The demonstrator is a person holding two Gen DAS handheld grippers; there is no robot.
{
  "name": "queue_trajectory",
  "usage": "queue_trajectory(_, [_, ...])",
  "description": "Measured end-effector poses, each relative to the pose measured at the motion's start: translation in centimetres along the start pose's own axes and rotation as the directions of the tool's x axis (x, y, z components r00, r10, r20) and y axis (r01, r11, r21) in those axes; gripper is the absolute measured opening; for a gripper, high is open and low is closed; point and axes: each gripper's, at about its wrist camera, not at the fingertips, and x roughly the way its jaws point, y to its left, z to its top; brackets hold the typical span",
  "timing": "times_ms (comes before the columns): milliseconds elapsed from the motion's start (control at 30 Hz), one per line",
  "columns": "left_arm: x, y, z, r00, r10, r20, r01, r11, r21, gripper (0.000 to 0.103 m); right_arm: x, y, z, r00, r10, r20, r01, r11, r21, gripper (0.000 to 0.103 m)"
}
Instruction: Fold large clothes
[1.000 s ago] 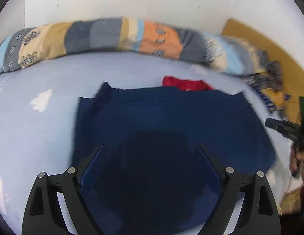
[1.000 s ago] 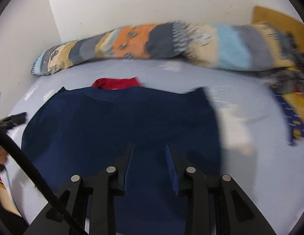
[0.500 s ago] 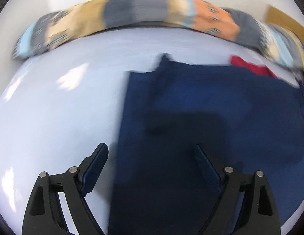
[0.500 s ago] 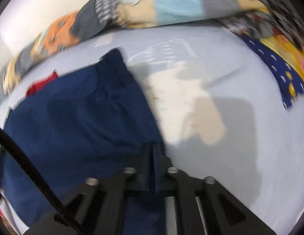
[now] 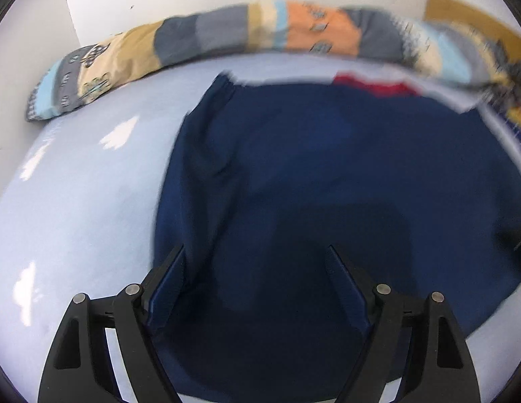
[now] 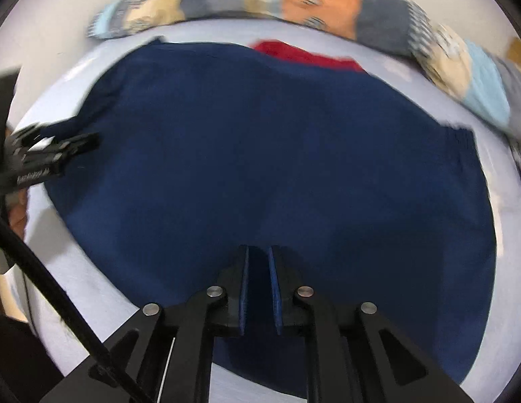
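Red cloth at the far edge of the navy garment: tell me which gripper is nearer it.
Too close to call. The left gripper and the right gripper both hover over the navy garment's near part, the red cloth far beyond.

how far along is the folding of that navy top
Early. Done: the navy garment lies spread flat on the pale blue bed sheet, its sides apparently turned in. In hand: the left gripper hovers over its near left part, jaws wide but closing; the right gripper has its jaws slightly apart and opening over the near hem; neither clearly grips cloth. Left: the main folds.
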Motion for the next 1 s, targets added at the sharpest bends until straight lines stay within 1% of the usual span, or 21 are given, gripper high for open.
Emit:
queue_trajectory(67, [0.3, 1.8, -0.6, 1.0, 0.014, -0.016, -0.015, 0.999, -0.035, 0.088, 0.0, -2.9, -0.7, 1.0, -0.013, -0.02, 0.014, 0.996, 0.084, 0.011])
queue_trajectory(100, [0.4, 3.1, -0.8, 0.999, 0.028, -0.036, -0.031, 0.996, -0.084, 0.088, -0.4, -4.9, -1.3, 1.0, 0.022, -0.016, -0.019, 0.988, 0.152, 0.005])
queue_trajectory(133, [0.3, 4.6, -0.9, 0.999, 0.02, -0.049, -0.026, 0.99, -0.138, 0.088, -0.9, -6.2, -1.9, 0.998, 0.067, -0.017, -0.061, 0.975, 0.215, 0.003])
queue_trajectory(167, [0.2, 6.3, -1.2, 0.998, 0.016, -0.064, -0.029, 0.976, -0.215, 0.088, -1.3, -7.0, -2.5, 0.997, 0.069, -0.028, -0.06, 0.966, 0.253, 0.003])
queue_trajectory(200, [0.0, 7.0, -1.3, 0.997, 0.027, -0.071, -0.044, 0.967, -0.25, 0.088, -1.7, -7.7, -2.9, 0.998, -0.01, -0.055, 0.025, 0.961, 0.276, 0.003])
queue_trajectory(233, [-0.8, 8.2, -1.6, 0.996, 0.053, -0.068, -0.071, 0.952, -0.298, 0.088, -2.2, -7.9, -3.2, 0.993, -0.1, -0.067, 0.114, 0.958, 0.262, 0.004])
queue_trajectory(267, [-1.5, 8.6, -1.6, 0.996, 0.071, -0.06, -0.087, 0.944, -0.319, 0.087, -2.8, -7.8, -3.4, 0.984, -0.163, -0.075, 0.177, 0.954, 0.242, 0.013])
queue_trajectory(300, [-2.7, 9.0, -1.7, 0.995, 0.092, -0.038, -0.1, 0.935, -0.341, 0.087, -3.7, -7.4, -3.6, 0.98, -0.184, -0.074, 0.197, 0.951, 0.24, 0.017])
queue_trajectory(333, [-3.5, 9.0, -1.7, 0.995, 0.094, -0.023, -0.096, 0.933, -0.346, 0.087, -4.3, -6.8, -3.6, 0.984, -0.167, -0.055, 0.176, 0.954, 0.243, 0.018])
queue_trajectory(400, [-6.0, 8.0, -1.7, 0.995, 0.095, 0.036, -0.078, 0.938, -0.338, 0.087, -5.8, -4.5, -3.3, 0.991, -0.134, -0.006, 0.132, 0.968, 0.212, 0.023])
queue_trajectory(433, [-7.0, 7.3, -1.7, 0.993, 0.1, 0.059, -0.075, 0.943, -0.323, 0.087, -6.5, -2.6, -3.1, 0.991, -0.13, 0.021, 0.125, 0.977, 0.173, 0.026])
queue_trajectory(500, [-9.3, 4.7, -1.8, 0.992, 0.069, 0.103, -0.04, 0.965, -0.261, 0.087, -7.7, 0.1, -3.6, 0.996, -0.075, 0.054, 0.067, 0.987, 0.143, 0.039])
queue_trajectory(600, [-11.7, 1.8, -2.9, 0.991, 0.033, 0.131, -0.008, 0.982, -0.191, 0.087, -8.2, 2.2, -4.4, 0.994, 0.026, 0.102, -0.046, 0.979, 0.196, 0.043])
queue_trajectory(633, [-12.2, 1.1, -3.2, 0.991, 0.014, 0.132, 0.011, 0.983, -0.183, 0.087, -7.5, 2.5, -4.9, 0.99, 0.09, 0.111, -0.115, 0.962, 0.248, 0.043])
queue_trajectory(667, [-12.6, 0.3, -3.7, 0.992, -0.011, 0.125, 0.034, 0.983, -0.181, 0.087, -6.5, 3.1, -4.3, 0.987, 0.116, 0.108, -0.142, 0.951, 0.276, 0.043])
queue_trajectory(733, [-12.8, -1.0, -4.2, 0.995, -0.045, 0.093, 0.062, 0.98, -0.19, 0.087, -4.0, 2.5, -5.2, 0.978, 0.195, 0.073, -0.209, 0.912, 0.352, 0.043])
queue_trajectory(800, [-13.4, -2.3, -4.2, 0.997, -0.039, 0.066, 0.05, 0.986, -0.157, 0.087, -3.1, 2.4, -6.1, 0.981, 0.187, 0.044, -0.19, 0.907, 0.375, 0.043])
queue_trajectory(867, [-14.4, -3.4, -3.8, 0.994, -0.023, 0.106, 0.035, 0.993, -0.115, 0.087, -3.5, 0.8, -6.0, 0.978, 0.204, 0.034, -0.201, 0.9, 0.386, 0.043])
queue_trajectory(900, [-14.7, -3.8, -3.7, 0.992, -0.017, 0.122, 0.03, 0.994, -0.104, 0.087, -4.5, -0.4, -6.0, 0.979, 0.199, 0.05, -0.201, 0.89, 0.409, 0.043])
queue_trajectory(967, [-14.6, -4.3, -3.3, 0.99, -0.05, 0.132, 0.063, 0.994, -0.093, 0.087, -6.0, -2.6, -5.8, 0.977, 0.195, 0.092, -0.215, 0.878, 0.428, 0.043])
queue_trajectory(1000, [-13.9, -4.7, -2.9, 0.99, -0.073, 0.121, 0.084, 0.992, -0.091, 0.087, -7.4, -4.6, -5.8, 0.971, 0.192, 0.14, -0.236, 0.855, 0.462, 0.044])
